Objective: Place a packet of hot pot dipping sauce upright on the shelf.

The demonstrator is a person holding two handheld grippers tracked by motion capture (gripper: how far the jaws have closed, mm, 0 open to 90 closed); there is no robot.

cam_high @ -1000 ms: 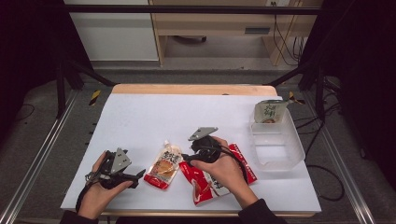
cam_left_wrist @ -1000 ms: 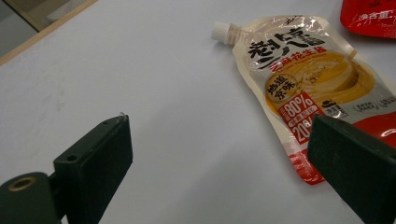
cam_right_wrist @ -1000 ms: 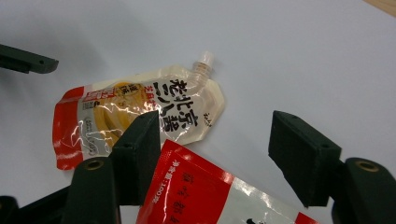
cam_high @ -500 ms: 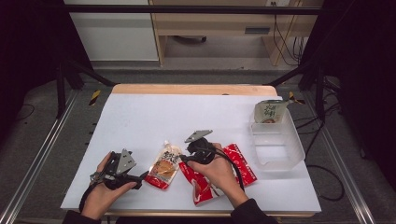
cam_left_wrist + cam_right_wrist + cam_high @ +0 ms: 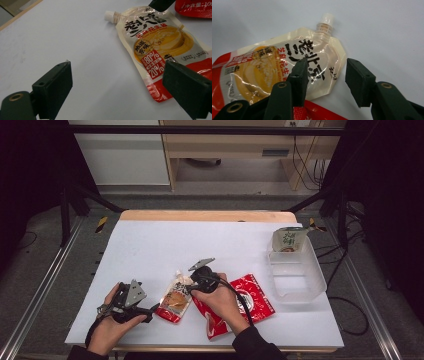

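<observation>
While the right gripper (image 5: 324, 82) comes down on the cream spouted sauce pouch with orange-red print (image 5: 279, 67), the step looks like the grasp approach. Its jaws have just been closing and stand half open astride the pouch's upper corner, not yet pinching. The pouch lies flat on the white table (image 5: 150, 250), beside the red foil packet (image 5: 255, 300). Next: lower slightly, close on the edge. The left gripper (image 5: 117, 90) rests wide open, empty, near the pouch's bottom.
</observation>
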